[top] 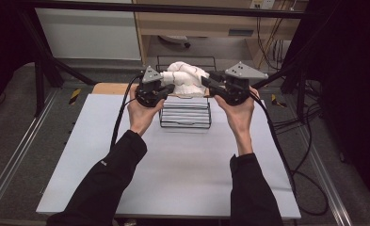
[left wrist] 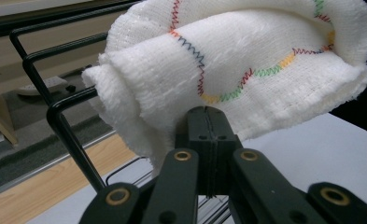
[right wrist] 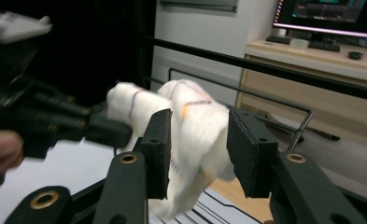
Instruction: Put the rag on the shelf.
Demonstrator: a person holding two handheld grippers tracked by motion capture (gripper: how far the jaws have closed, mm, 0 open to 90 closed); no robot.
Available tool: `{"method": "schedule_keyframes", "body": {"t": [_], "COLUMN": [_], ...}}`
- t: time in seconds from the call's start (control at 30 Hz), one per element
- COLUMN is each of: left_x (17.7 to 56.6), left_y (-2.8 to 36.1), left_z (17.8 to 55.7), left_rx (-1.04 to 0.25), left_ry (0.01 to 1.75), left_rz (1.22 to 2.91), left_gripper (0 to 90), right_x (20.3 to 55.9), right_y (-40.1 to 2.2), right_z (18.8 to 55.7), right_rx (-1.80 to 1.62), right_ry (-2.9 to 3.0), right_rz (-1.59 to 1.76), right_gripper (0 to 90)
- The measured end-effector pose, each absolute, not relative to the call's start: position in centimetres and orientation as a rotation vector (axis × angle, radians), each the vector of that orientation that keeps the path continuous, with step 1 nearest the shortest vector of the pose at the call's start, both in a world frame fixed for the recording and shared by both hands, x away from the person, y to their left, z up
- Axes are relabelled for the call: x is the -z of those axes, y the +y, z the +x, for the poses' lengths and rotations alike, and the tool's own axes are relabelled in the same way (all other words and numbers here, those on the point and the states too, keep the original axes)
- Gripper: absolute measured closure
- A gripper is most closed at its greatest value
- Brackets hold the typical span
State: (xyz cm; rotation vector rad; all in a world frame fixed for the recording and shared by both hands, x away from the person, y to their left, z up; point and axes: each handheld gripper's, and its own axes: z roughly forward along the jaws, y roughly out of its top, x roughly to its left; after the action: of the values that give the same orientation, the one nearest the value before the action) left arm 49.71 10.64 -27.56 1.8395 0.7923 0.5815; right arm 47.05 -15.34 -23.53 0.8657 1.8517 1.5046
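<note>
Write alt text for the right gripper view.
A white towel with coloured stitching hangs between the open jaws of the right hand-held gripper. The left hand-held gripper grips the towel's far end, over a black wire rack.

A monitor (right wrist: 325, 16) and keyboard (right wrist: 321, 45) sit on a wooden desk (right wrist: 312, 58).

White knit cloth (top: 186, 77), multicoloured zigzag stitching, bunched and folded, held aloft above black wire rack (top: 185, 123), far table edge.
</note>
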Motion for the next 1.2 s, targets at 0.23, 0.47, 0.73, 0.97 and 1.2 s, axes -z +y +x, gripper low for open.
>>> {"method": "schedule_keyframes", "body": {"t": [0.23,0.47,0.73,0.97,1.2], "left_x": [27.7,27.5,26.8,23.6,21.7], "left_y": [10.8,11.1,11.9,11.8,8.8], "left_z": [49.9,49.8,49.3,48.7,49.9], "left_rx": [-0.574,-0.576,-0.581,-0.569,-0.585], "left_ry": [0.789,0.790,0.791,0.766,0.765], "left_rz": [1.841,1.839,1.829,1.760,1.794], "left_gripper": [89.9,89.9,89.9,84.7,69.4], "right_x": [23.1,23.6,25.9,26.7,26.7], "right_y": [-13.8,-13.2,-13.0,-13.1,-13.0], "right_z": [49.3,48.3,47.6,47.7,47.5], "right_rx": [-1.504,-1.498,-1.486,-1.480,-1.463], "right_ry": [1.925,1.953,2.011,1.996,1.986], "right_rz": [0.967,0.842,0.718,0.713,0.706], "right_gripper": [77.5,87.6,87.6,87.6,87.5]}}
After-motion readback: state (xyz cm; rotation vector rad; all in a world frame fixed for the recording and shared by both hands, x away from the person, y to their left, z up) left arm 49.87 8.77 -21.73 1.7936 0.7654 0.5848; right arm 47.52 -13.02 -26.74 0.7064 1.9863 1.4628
